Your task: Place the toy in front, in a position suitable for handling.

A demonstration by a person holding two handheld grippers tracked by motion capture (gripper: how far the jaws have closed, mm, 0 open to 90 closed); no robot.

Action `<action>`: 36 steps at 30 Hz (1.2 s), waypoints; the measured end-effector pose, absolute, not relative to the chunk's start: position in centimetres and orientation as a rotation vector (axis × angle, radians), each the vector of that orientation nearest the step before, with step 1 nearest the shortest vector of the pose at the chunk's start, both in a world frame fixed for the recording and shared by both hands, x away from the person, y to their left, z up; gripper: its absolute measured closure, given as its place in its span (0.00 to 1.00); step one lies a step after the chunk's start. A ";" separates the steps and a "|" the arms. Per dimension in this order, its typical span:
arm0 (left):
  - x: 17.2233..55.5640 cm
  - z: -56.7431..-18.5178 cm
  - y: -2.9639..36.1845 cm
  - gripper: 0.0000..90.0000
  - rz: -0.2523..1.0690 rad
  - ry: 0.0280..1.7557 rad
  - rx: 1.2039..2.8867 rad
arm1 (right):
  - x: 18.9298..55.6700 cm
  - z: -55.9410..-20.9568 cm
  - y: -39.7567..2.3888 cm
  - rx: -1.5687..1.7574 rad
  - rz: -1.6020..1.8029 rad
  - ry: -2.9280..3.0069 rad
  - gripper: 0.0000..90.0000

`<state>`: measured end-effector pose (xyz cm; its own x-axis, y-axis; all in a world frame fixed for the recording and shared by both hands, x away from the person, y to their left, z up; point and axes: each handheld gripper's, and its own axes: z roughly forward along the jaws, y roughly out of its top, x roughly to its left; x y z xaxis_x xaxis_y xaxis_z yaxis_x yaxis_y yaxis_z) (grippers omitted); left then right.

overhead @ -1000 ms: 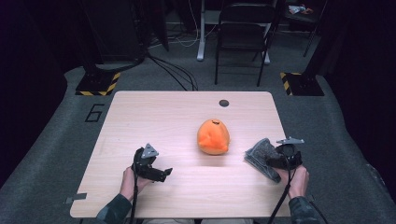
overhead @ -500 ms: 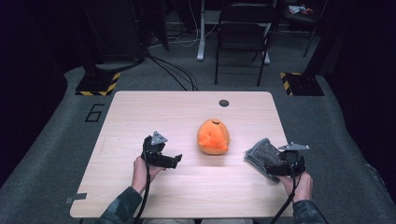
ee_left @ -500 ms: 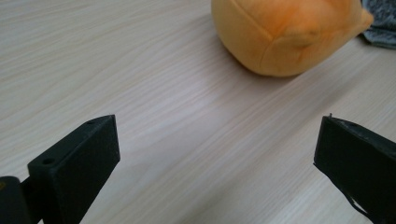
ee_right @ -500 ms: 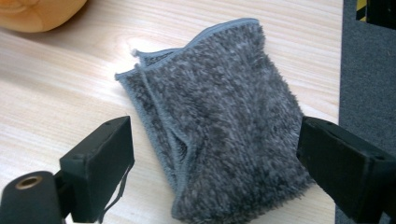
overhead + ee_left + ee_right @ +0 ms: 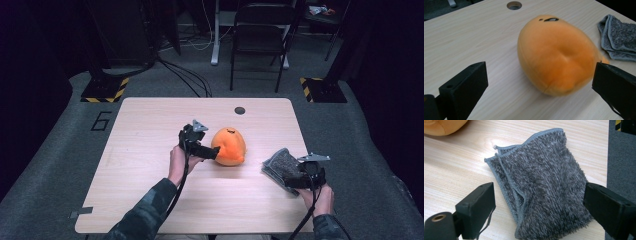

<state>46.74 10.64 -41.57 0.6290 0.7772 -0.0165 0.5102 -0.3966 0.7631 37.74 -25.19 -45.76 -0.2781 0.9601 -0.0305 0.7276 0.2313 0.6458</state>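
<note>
Plush: orange plush (image 5: 229, 146) mid-table (image 5: 150, 195), unheld.
Left tongs (image 5: 214, 153): apart, just moved in to plush's left side; grab likely next.
Right tongs (image 5: 537, 207): just opened, straddling grey towel (image 5: 544, 182) right of plush, not clamping.

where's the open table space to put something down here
Widest bare wood: the left part of the table, from its left edge to the left gripper. Also the far strip around the round hole. Crowded: the orange plush toy mid-table and the grey folded towel by the right gripper.
</note>
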 end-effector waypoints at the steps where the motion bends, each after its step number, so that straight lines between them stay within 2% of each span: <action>1: 46.9 -41.5 10.1 0.00 0.446 1.009 2.076 | 37.7 -45.7 -25.2 1.549 0.740 2.087 0.11; 14: 50.6 -42.3 4.5 0.02 0.398 1.047 2.157 | 37.8 -45.7 -25.5 1.550 0.747 2.087 0.11; 21: 51.4 -43.8 3.2 0.08 0.404 1.084 2.201 | 37.8 -45.7 -25.6 1.548 0.756 2.088 0.11; 27: 51.3 -44.6 3.0 0.23 0.446 1.088 2.243 | 37.8 -45.8 -25.6 1.557 0.751 2.090 0.12; 33: 51.0 -45.2 3.4 0.48 0.458 1.060 2.248 | 37.8 -45.7 -25.4 1.542 0.746 2.095 0.13; 36: 50.9 -45.3 3.7 0.57 0.461 1.046 2.249 | 37.8 -45.8 -25.4 1.540 0.740 2.104 0.13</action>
